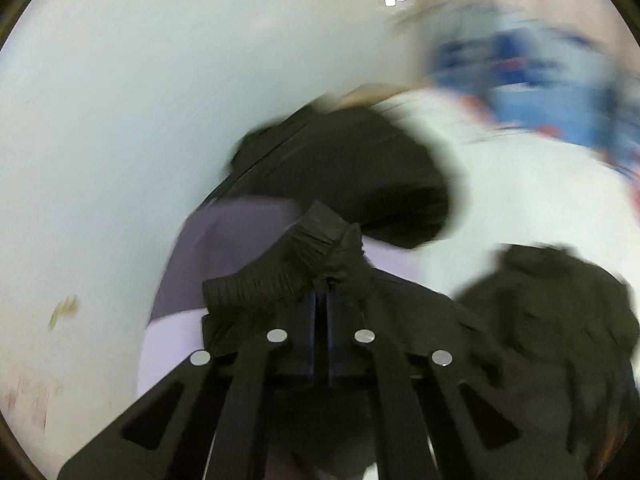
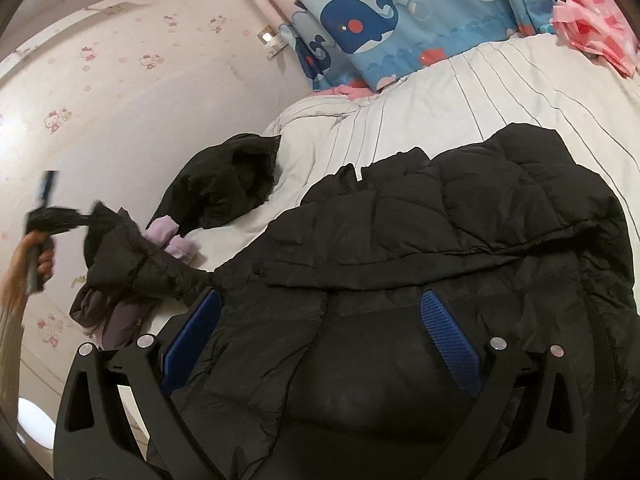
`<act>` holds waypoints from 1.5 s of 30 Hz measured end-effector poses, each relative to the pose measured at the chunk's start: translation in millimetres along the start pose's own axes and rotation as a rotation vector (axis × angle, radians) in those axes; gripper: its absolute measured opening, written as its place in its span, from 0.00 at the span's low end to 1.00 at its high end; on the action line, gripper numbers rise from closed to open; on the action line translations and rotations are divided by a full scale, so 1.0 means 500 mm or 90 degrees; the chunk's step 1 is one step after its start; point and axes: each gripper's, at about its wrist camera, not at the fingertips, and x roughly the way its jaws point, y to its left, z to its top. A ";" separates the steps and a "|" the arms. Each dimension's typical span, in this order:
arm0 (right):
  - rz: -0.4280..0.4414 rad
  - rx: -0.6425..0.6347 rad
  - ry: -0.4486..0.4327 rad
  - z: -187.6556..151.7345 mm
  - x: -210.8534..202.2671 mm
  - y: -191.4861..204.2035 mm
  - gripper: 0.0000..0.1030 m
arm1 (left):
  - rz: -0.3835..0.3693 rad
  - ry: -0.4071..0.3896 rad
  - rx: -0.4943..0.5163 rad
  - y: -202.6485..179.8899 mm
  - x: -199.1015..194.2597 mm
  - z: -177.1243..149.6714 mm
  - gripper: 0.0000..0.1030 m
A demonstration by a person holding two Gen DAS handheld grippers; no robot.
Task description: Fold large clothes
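A black puffer jacket (image 2: 460, 220) with lilac lining lies spread on a white striped bed (image 2: 500, 88). My left gripper (image 1: 322, 300) is shut on the jacket's ribbed black sleeve cuff (image 1: 280, 268) and holds it lifted off the bed; the view is motion-blurred. In the right wrist view the left gripper (image 2: 40, 216) shows at the far left, pulling the sleeve (image 2: 132, 256) out sideways. My right gripper (image 2: 320, 312) is open, its blue pads (image 2: 448, 336) spread just above the jacket's body. The hood (image 2: 232, 176) lies toward the wall.
A whale-print blue curtain (image 2: 400, 12) hangs behind the bed. A pink plastic bag (image 2: 592, 16) lies at the far right on the bed. A papered wall (image 2: 120, 80) runs along the bed's left side.
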 end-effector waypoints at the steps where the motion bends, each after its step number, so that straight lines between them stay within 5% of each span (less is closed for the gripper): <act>1: -0.003 -0.001 -0.001 -0.002 0.001 0.000 0.94 | -0.053 -0.047 0.064 -0.011 -0.043 -0.020 0.05; 2: -0.007 -0.006 -0.001 -0.004 0.003 -0.002 0.94 | -0.123 -0.103 0.150 -0.016 -0.105 -0.057 0.05; 4: -0.012 -0.013 0.004 -0.009 0.010 -0.002 0.94 | -0.208 -0.076 0.198 0.020 -0.165 -0.108 0.05; 7: -0.015 -0.024 0.011 -0.017 0.020 0.002 0.94 | -0.191 -0.006 0.204 0.103 -0.178 -0.168 0.05; 9: -0.012 -0.037 0.019 -0.023 0.027 0.008 0.94 | -0.150 0.053 0.155 0.187 -0.169 -0.221 0.05; 12: -0.012 -0.067 0.030 -0.035 0.036 0.025 0.94 | -0.144 0.073 0.034 0.292 -0.183 -0.314 0.05; 18: -0.003 -0.062 0.034 -0.038 0.039 0.022 0.94 | -0.320 -0.028 -0.224 0.374 -0.246 -0.509 0.06; 20: 0.020 -0.041 0.038 -0.036 0.037 0.018 0.94 | -0.357 -0.026 -0.306 0.344 -0.234 -0.525 0.15; 22: 0.027 -0.061 0.029 -0.033 0.029 0.034 0.94 | -0.371 -0.017 -0.376 0.321 -0.225 -0.525 0.66; 23: 0.026 -0.076 0.023 -0.033 0.025 0.044 0.94 | -0.389 -0.021 -0.405 0.295 -0.221 -0.517 0.76; 27: 0.027 -0.086 0.028 -0.036 0.026 0.053 0.94 | -0.354 -0.028 -0.469 0.194 -0.223 -0.478 0.89; 35: 0.051 -0.022 -0.003 -0.007 -0.010 0.024 0.94 | -0.105 -0.039 -0.590 0.033 -0.225 -0.569 0.94; 40: 0.083 0.031 -0.030 0.014 -0.045 0.002 0.94 | -0.115 0.026 -0.683 0.022 -0.187 -0.681 0.94; 45: 0.108 0.069 -0.043 0.027 -0.064 -0.014 0.94 | -0.165 0.156 -0.721 -0.017 -0.141 -0.805 0.94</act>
